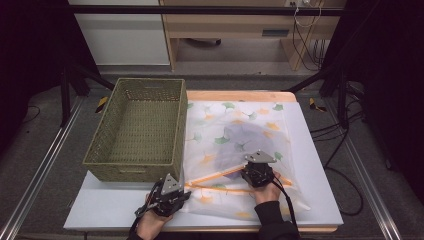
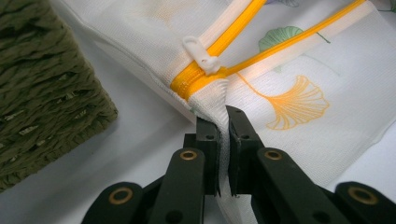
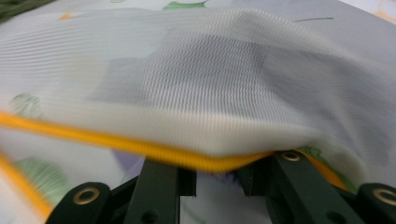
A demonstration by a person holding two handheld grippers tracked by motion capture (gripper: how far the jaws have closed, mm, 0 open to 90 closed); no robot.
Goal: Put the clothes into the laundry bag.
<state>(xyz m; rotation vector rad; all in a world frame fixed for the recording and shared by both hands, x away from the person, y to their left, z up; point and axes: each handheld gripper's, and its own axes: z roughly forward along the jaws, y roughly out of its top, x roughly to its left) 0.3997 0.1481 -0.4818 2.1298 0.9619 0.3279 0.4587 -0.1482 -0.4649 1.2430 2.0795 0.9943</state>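
Mesh bag [image 1: 240,145] lay on the counter [image 1: 100,207] beside the basket [image 1: 137,130], zipper [image 2: 219,70] mostly open. Left tool [image 2: 223,135] pinched the bag's corner; right tool [image 3: 219,179], slightly parted, lifted the upper zipper edge. Dark contents seemingly remained inside.

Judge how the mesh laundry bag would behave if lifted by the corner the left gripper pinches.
The mesh laundry bag is probably floppy: its fabric bunches between the left gripper. Likely light, thin mesh, though something dark inside may drag it down unevenly.

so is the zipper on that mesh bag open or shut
Open: the white leaf-print mesh bag's orange zipper splits into two separate tracks past the white slider.
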